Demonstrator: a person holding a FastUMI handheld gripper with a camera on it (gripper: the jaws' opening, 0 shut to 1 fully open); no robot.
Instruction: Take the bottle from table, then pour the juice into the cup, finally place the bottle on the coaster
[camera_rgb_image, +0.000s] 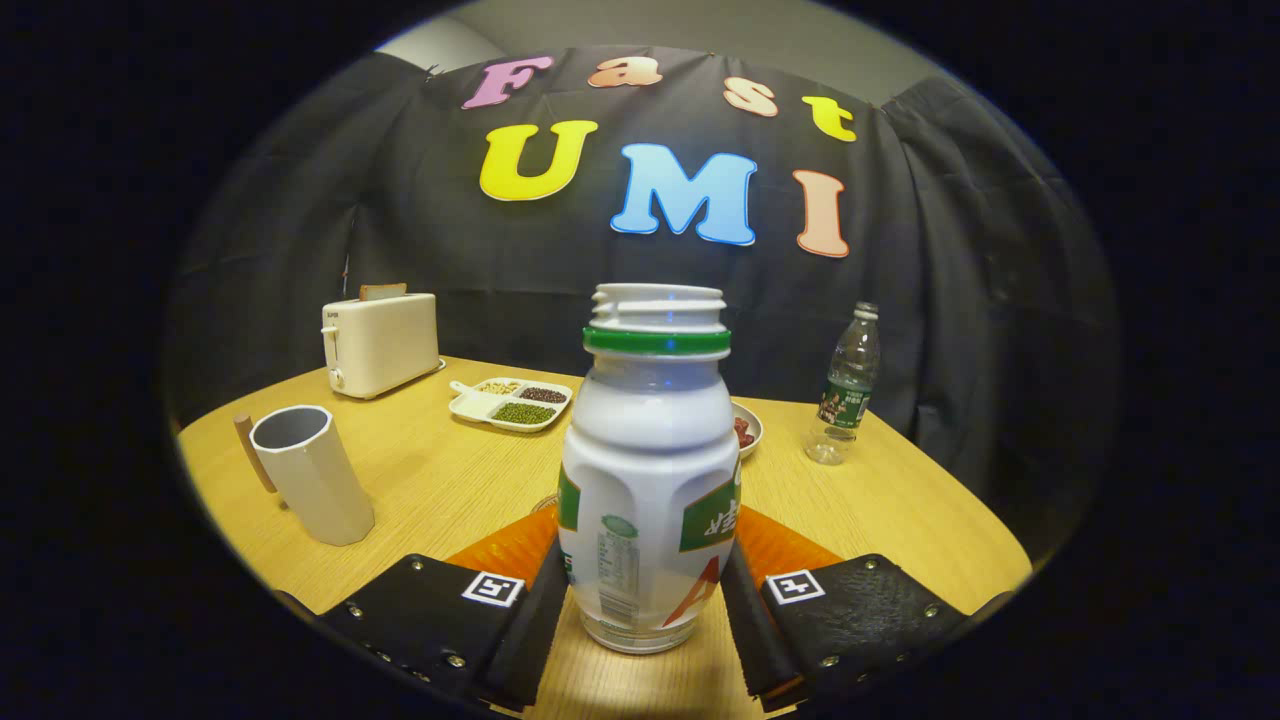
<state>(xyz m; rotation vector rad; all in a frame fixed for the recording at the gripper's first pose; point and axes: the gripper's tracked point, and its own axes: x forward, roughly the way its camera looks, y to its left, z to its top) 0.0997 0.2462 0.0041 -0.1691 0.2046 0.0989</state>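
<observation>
A white juice bottle (648, 470) with a green neck ring and no cap stands upright between my fingers. My gripper (645, 590) is shut on the bottle's lower body, one finger pressing on each side. An orange coaster (505, 548) lies on the table just behind the bottle and shows on both sides of it. I cannot tell whether the bottle's base rests on the wooden table (450, 480) or hangs just above it. The cup (312, 476), grey-white and faceted with a wooden handle, stands ahead to the left, its mouth open upward.
A cream toaster (380, 343) sits at the back left. A white divided dish of beans (511, 403) lies behind the bottle. A small plate with red pieces (747, 428) peeks out beside the bottle. A clear water bottle (848, 390) stands to the back right.
</observation>
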